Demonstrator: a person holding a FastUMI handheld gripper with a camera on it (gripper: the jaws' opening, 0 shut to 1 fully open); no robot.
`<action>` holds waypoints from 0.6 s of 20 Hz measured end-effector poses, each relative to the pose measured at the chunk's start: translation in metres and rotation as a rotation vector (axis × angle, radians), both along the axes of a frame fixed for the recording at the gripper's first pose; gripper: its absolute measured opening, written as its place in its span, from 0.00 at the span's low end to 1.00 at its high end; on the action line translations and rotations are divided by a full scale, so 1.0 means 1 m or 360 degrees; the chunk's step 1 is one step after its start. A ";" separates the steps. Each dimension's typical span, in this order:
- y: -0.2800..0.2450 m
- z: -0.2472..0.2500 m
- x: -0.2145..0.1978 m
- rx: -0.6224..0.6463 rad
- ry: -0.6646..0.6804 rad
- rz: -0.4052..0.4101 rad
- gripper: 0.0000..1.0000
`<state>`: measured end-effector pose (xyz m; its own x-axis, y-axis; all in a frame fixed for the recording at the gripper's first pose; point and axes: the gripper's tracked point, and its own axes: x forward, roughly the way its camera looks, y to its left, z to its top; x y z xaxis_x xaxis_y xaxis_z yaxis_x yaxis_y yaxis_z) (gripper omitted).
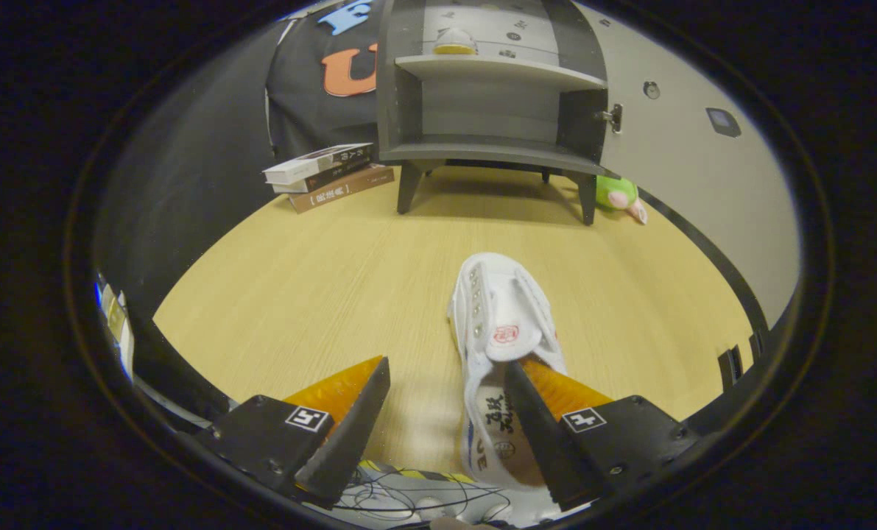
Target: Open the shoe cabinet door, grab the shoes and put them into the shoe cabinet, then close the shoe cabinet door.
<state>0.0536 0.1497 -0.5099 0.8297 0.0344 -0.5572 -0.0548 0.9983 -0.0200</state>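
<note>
A white shoe [498, 316] with a strap lies on the wooden table [298, 294], toe pointing away toward the cabinet. My gripper [447, 366] is open. Its right finger sits over the shoe's opening, while the left finger hovers above bare table, well apart from the shoe's left side. The dark grey shoe cabinet [490, 96] stands on legs at the far end of the table, front open, two shelves showing. A second white shoe [454, 40] with a yellow sole rests on its upper level. A hinge [613, 116] sticks out at the cabinet's right edge.
A stack of books [328, 173] lies left of the cabinet. A green plush toy [618, 195] sits by its right legs. A light grey wall [703, 184] runs along the table's right side. Bare table stretches between shoe and cabinet.
</note>
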 end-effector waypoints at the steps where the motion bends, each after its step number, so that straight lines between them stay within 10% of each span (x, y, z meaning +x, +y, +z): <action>1: 0.001 -0.001 0.007 0.0015 -0.0011 0.0002 1.00; 8: -0.003 -0.001 0.032 0.0008 -0.0087 0.0093 0.99; 12: -0.017 -0.003 0.038 0.0015 -0.0069 0.0071 0.46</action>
<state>0.0915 0.1323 -0.5124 0.8504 0.0770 -0.5204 -0.0986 0.9950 -0.0138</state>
